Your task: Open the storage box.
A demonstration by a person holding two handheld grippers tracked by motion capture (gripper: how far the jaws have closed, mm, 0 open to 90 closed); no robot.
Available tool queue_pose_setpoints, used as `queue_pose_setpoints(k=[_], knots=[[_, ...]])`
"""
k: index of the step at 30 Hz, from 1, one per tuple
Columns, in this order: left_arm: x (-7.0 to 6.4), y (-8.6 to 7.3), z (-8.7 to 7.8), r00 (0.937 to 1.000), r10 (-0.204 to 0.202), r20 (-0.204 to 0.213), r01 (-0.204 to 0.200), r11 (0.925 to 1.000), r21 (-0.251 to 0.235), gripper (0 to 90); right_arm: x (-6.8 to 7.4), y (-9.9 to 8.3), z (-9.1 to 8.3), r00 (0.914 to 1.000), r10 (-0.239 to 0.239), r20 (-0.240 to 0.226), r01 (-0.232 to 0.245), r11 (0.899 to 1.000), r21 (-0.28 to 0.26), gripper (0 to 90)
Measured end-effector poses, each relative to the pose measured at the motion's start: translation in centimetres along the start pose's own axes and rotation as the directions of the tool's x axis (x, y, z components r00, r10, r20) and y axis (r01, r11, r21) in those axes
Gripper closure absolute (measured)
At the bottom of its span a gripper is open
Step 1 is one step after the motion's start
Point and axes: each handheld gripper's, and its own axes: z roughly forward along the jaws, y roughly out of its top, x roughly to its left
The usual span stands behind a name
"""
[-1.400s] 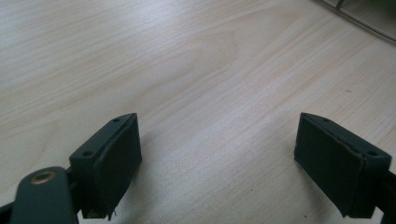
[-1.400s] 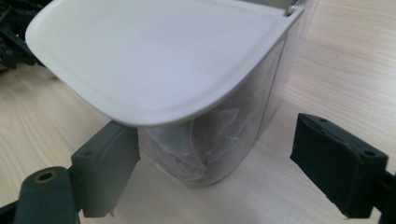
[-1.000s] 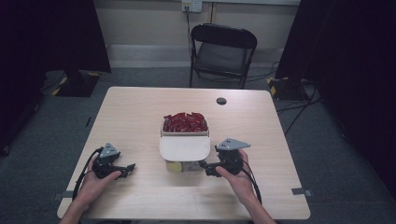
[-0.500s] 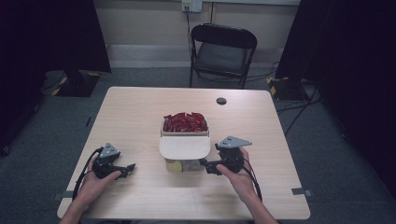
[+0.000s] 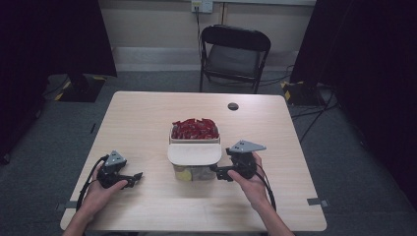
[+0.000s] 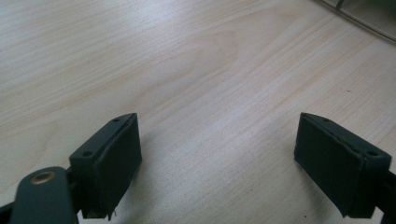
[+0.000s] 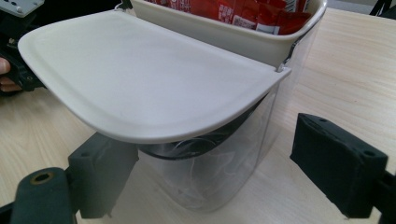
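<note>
So the big wooden surface (image 5: 147, 118) takes up the middle of the high view, with a black folding chair (image 5: 235, 54) behind it at the top centre of the frame.

Sitting about dead centre on the surface is a clear plastic container (image 5: 195, 147) with a cream rim. Its cream lid (image 5: 194, 154) is flipped open and sticks out flat toward the bottom of the frame, hinged to the rim. In the right gripper view the lid (image 7: 140, 74) spreads across the upper left and the see-through wall (image 7: 219, 163) curves down below it. The container is packed with red packets (image 5: 194, 129), which also peek in along the top edge of the right gripper view (image 7: 243, 11).

The right tongs (image 5: 220, 173) are just right of the container, lower centre of the frame, held wide open with nothing in them. In their own view (image 7: 212, 182) the jaws sit either side of the container's wall, apparently not touching it.

The left tongs (image 5: 136, 178) are at lower left, well apart from the container, also wide open and empty, over bare wood (image 6: 210, 168).

Small dark round thing (image 5: 233, 106) on the surface, upper right of centre.
</note>
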Motion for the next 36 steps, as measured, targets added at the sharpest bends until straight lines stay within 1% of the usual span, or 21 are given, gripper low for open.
queue_pose_setpoints(k=[3, 15, 20, 24, 30, 36], knots=[[0.0, 0.0, 0.0, 1.0000, -0.001, 0.004, 0.001, 1.0000, 0.000, 14.1, -0.1, 0.1, 0.2, 0.9999, 0.006, -0.013, -0.006, 1.000, -0.002, 13.6], [0.0, 0.0, 0.0, 1.0000, 0.001, 0.004, -0.001, 1.0000, 0.000, 14.0, -0.2, 1.3, 0.4, 1.0000, 0.008, -0.004, -0.008, 0.999, -0.031, 14.1], [0.0, 0.0, 0.0, 1.0000, 0.001, 0.004, -0.001, 1.0000, 0.001, 14.0, -0.4, 1.8, 0.7, 0.9994, 0.030, -0.015, -0.030, 0.998, -0.049, 14.2], [0.0, 0.0, 0.0, 1.0000, 0.001, 0.004, -0.001, 1.0000, 0.000, 14.0, -0.6, 1.8, 0.9, 0.9993, 0.036, -0.012, -0.037, 0.998, -0.043, 14.2], [0.0, 0.0, 0.0, 1.0000, 0.001, 0.004, -0.001, 1.0000, 0.000, 14.0, -0.8, 2.5, 0.8, 0.9992, 0.040, -0.007, -0.040, 0.997, -0.062, 14.3], [0.0, 0.0, 0.0, 1.0000, 0.001, 0.004, -0.001, 1.0000, 0.000, 14.1, -1.0, 2.9, 1.1, 0.9987, 0.049, -0.017, -0.050, 0.997, -0.064, 14.2]])
